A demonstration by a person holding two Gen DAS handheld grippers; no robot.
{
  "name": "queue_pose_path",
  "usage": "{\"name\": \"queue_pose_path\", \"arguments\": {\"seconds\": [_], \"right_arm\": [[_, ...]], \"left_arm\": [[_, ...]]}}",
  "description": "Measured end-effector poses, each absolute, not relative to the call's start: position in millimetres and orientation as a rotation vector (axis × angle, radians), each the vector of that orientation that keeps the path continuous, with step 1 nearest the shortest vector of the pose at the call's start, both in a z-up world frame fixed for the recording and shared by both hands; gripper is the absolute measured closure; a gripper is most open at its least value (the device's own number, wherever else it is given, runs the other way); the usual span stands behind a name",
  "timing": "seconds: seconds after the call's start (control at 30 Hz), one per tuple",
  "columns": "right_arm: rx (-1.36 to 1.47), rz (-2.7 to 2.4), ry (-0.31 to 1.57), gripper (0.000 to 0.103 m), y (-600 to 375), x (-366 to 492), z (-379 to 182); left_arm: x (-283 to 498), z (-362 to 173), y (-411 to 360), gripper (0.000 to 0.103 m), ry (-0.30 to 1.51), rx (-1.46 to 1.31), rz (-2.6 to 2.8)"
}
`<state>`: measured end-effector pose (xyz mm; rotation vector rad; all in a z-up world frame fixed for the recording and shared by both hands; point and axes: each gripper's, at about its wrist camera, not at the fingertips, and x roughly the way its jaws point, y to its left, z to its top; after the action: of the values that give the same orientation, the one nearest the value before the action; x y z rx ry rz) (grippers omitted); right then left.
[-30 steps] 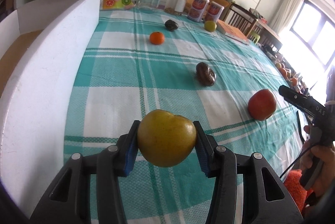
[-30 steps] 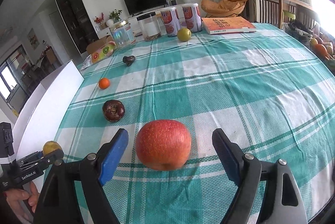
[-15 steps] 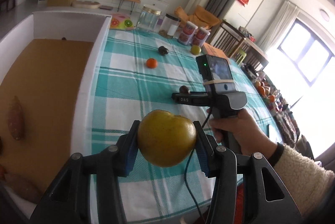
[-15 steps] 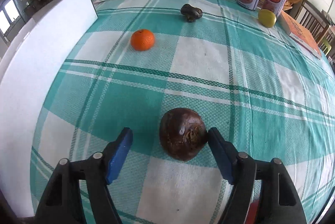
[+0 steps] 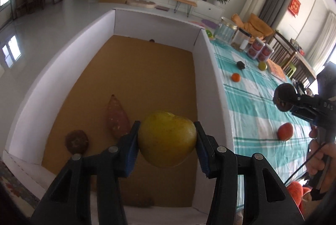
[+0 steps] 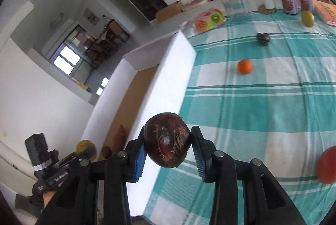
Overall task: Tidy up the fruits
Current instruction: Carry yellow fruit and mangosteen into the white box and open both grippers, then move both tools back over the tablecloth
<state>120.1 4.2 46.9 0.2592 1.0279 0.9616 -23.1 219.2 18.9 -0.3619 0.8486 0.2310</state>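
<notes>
Now lifted off the tablecloth [image 6: 262,119]: brown fruit [image 6: 167,139] in right hand-held gripper [image 6: 168,153], "DAS"-marked; left hand-held gripper [image 5: 167,145] clamping yellow fruit [image 5: 167,138].

A dark lump [image 5: 144,202] on the box floor is half hidden behind the left gripper. The apple [image 6: 327,165] is cut off at the right edge.

The right gripper [image 6: 167,149] clamps a dark brown, hairy fruit [image 6: 167,148], perhaps a mangosteen, above the checked counter [image 6: 262,111] beside the white box [image 6: 168,69].
</notes>
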Motion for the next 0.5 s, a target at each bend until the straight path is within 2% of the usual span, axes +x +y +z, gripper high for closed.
{"name": "queue_pose_path", "arguments": {"seconds": [0.13,0.3,0.33,0.37,0.4,0.5], "right_arm": [[0.13,1.13,1.047,0.063,76.8,69.8,56.6],[-0.048,1.156,1.113,0.061,130.1,34.3,31.3],[-0.064,1.146,1.123,0.054,132.9,31.9,27.5],[-0.055,1.139,1.121,0.043,130.5,32.7,26.6],[-0.033,1.137,1.108,0.04,125.9,33.7,29.6],[0.027,1.119,1.015,0.04,101.6,44.3,53.1]], "left_arm": [[-36.9,4.4,231.7,0.053,0.903,-0.366,0.282],[-40.8,-1.2,235.5,0.05,0.951,-0.34,0.301],[-42.1,0.6,235.3,0.043,0.944,-0.328,0.312],[-43.4,3.5,236.0,0.037,0.934,-0.316,0.33],[-44.9,7.5,236.9,0.025,0.915,-0.309,0.349],[-47.6,22.1,242.7,0.023,0.847,-0.305,0.397]]}}
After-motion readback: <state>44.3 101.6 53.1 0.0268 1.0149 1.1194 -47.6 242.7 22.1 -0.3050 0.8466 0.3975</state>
